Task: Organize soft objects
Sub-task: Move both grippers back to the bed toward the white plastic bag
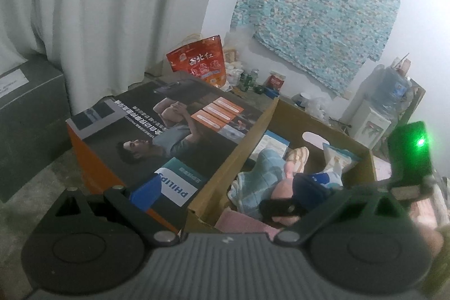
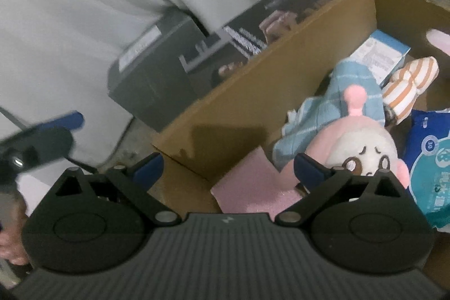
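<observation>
A plush doll [image 2: 365, 151] with a pink head, white face, blue plaid dress [image 1: 267, 173] and orange striped legs lies in an open cardboard box [image 2: 253, 92]. A blue soft pack [image 2: 433, 159] lies to its right and a pink foam sheet [image 2: 247, 187] in the near corner. My right gripper [image 2: 230, 169] is open over that near corner, its right finger just in front of the doll's face, holding nothing. My left gripper [image 1: 227, 189] is open too, hovering over the box's near left wall [image 1: 233, 151] with nothing in it.
A large printed Philips carton [image 1: 157, 131] stands against the box's left side, with a grey case [image 1: 25, 114] further left by the curtain. A red bag [image 1: 199, 63], bottles and a water dispenser [image 1: 371, 125] line the far wall. A small white-and-blue box [image 2: 379, 52] lies in the cardboard box.
</observation>
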Demonstrator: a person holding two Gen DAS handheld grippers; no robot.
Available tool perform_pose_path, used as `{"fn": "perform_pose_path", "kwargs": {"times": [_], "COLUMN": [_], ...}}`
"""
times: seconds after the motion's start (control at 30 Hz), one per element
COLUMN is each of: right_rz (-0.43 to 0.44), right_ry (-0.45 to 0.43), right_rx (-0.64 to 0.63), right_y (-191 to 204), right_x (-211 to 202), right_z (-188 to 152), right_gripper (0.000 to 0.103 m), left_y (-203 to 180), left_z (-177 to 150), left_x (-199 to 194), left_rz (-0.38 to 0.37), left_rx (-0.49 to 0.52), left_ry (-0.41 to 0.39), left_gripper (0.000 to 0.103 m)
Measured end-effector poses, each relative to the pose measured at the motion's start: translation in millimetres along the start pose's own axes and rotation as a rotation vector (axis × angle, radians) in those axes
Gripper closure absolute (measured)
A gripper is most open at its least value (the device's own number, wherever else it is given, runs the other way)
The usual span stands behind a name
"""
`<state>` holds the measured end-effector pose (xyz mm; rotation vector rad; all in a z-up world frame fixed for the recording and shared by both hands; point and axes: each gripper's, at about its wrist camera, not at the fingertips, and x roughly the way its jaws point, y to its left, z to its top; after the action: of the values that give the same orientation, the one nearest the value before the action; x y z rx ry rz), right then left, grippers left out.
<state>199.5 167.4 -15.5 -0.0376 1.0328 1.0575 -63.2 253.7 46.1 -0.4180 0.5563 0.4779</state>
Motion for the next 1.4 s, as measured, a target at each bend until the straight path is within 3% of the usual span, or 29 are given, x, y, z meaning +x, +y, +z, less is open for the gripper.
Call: {"fn": "perform_pose_path", "kwargs": {"times": [0.2, 0.33, 0.4, 0.57, 0.67, 0.83, 1.0, 1.1, 1.2, 1.27, 1.3, 1.33, 1.4], "right_rz": [0.028, 0.032, -0.008, -0.236, -0.328, -0.401, -0.418, -0.422, -0.42, -0.404, -0.393, -0.382, -0.37], "right_ry": [-0.118, -0.26, -0.342, -0.524, -0.603, -0.671, -0.666, -0.647, -0.611, -0.585, -0.577, -0.575, -0.595], "right_rx": [0.048, 0.119, 0.161, 0.316, 0.421, 0.566, 0.596, 0.623, 0.66, 0.692, 0.707, 0.722, 0.739], "right_y": [-9, -29, -43, -85, -107, -145, -180, -209, -234, -249, -254, -257, -257], "right_x": [-60, -130, -170, -269, -310, -339, -321, -294, -279, -269, -266, -264, -265], "right_z": [-18, -63, -95, -189, -240, -301, -312, -299, -294, -296, -298, -302, -310], "right_gripper": [0.004, 0.004, 0.004, 0.004, 0.004, 0.004, 0.01, 0.02, 0.037, 0.061, 0.067, 0.082, 0.085], "left_y": [-19, -49, -70, -140, -184, -258, -311, -334, -347, -352, -353, -354, -354], "left_z": [-2, -9, -18, -42, -60, -104, -146, -167, -185, -195, -197, -199, -199], "left_x": [-11, -17, -17, -12, -6, 4, 17, 28, 34, 36, 37, 38, 38], "left_rz": [-0.039, -0.131, -0.203, -0.381, -0.464, -0.579, -0.656, -0.667, -0.676, -0.677, -0.678, -0.681, -0.688], "left_rx": [0.031, 0.085, 0.135, 0.284, 0.387, 0.57, 0.705, 0.768, 0.815, 0.839, 0.842, 0.841, 0.835], "left_ry": [-0.024, -0.028, -0.018, 0.032, 0.067, 0.118, 0.167, 0.202, 0.236, 0.252, 0.259, 0.268, 0.283], "left_gripper": [0.003, 0.003, 0.003, 0.003, 0.003, 0.003, 0.003, 0.006, 0.011, 0.015, 0.015, 0.015, 0.015]}}
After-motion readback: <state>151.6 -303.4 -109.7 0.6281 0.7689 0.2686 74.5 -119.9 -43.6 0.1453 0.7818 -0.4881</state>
